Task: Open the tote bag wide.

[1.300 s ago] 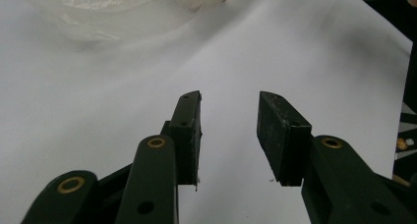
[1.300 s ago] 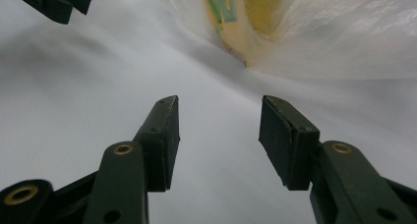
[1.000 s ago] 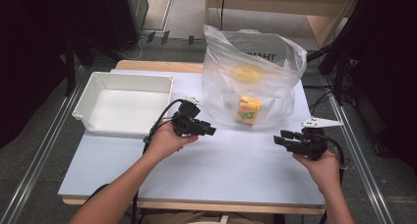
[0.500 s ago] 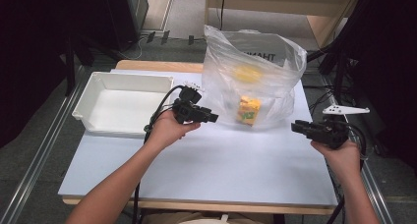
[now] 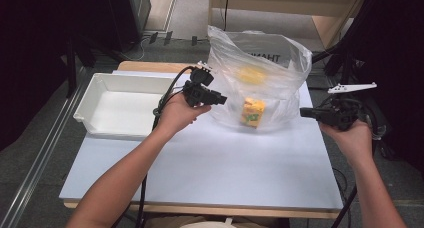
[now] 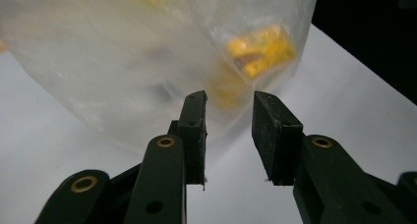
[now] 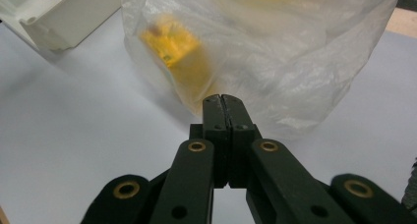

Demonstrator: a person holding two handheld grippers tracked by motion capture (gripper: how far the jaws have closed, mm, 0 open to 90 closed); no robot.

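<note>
A clear plastic bag (image 5: 260,83) stands at the back of the white table (image 5: 225,173). Inside it are a yellow carton (image 5: 253,112) and a round yellow thing (image 5: 251,74). My left gripper (image 5: 222,99) hovers just left of the bag and points at it. In the left gripper view its jaws (image 6: 228,106) stand apart, have just been closing, and hold nothing; the bag (image 6: 147,62) and carton (image 6: 263,49) lie beyond them. My right gripper (image 5: 302,112) hangs to the right of the bag. Its jaws (image 7: 222,98) are pressed together, empty, short of the bag (image 7: 275,62) and carton (image 7: 172,44).
An empty white tray (image 5: 95,103) sits at the table's left back, and its corner (image 7: 64,17) shows in the right gripper view. Black cables trail from both grippers. Dark stands and a wooden shelf surround the table.
Both hands have lifted off the table and moved farther back, the left closer to the bag's left side, the right outward to the right edge.
</note>
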